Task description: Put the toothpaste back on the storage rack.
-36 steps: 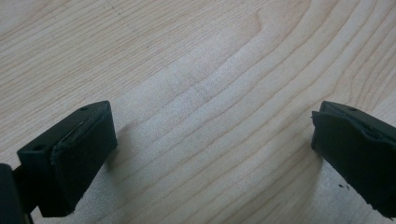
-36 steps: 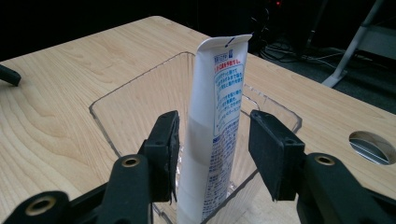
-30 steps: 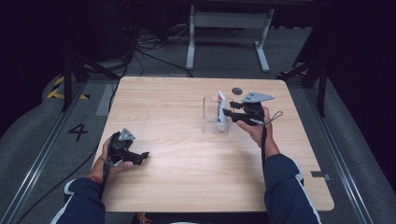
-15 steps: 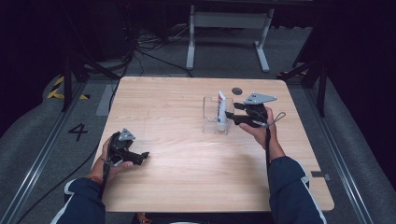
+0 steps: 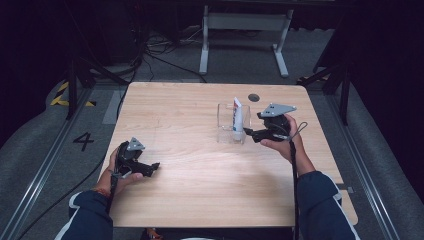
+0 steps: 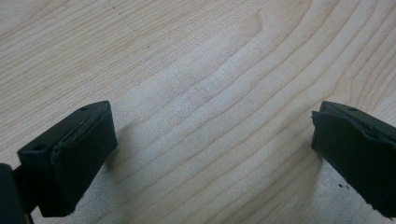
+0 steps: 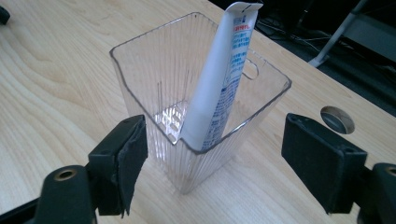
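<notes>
Tube (image 7: 219, 79) standing tilted in cup (image 7: 154, 60) on table (image 5: 200, 125), hole (image 5: 254, 97) just behind

In the right gripper view, the lower end of the white tube (image 7: 219, 79) stands behind the ribbed wall of the clear cup (image 7: 154, 84), so its cap and where it meets the floor of the cup cannot be made out. The blue print on the tube is too small to read. That view's bottom edge cuts off both black jaws, and its right edge cuts off the desk (image 7: 56, 70). In the left gripper view, the right-hand jaw runs off the frame. In the high view, the person's sleeves are cut by the bottom edge, and the tube's print is too small to tell.
</notes>
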Available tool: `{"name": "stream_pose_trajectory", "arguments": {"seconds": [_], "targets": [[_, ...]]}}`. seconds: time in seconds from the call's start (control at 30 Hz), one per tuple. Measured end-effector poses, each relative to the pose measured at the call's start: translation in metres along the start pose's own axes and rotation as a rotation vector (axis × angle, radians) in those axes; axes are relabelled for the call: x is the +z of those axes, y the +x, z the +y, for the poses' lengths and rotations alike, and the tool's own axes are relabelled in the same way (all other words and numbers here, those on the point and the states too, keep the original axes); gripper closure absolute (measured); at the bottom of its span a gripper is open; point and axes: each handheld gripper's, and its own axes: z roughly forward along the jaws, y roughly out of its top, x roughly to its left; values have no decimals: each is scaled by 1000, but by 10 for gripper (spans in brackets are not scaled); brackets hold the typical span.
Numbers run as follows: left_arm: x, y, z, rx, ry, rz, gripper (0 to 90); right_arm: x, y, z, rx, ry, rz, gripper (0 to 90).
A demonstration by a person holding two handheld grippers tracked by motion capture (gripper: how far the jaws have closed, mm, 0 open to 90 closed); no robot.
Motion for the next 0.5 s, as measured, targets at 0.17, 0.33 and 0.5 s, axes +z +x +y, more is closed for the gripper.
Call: {"name": "stream_pose_trajectory", "arguments": {"seconds": [0.17, 0.33, 0.5], "targets": [[0, 0, 0, 1, 0, 0, 4, -6, 5, -2, -16, 27, -20, 209], [0, 0, 0, 0, 0, 0, 4, -13, 9, -7, -41, 58, -38, 207], [0, 0, 0, 1, 0, 0, 4, -20, 11, -15, -52, 70, -47, 209]]}}
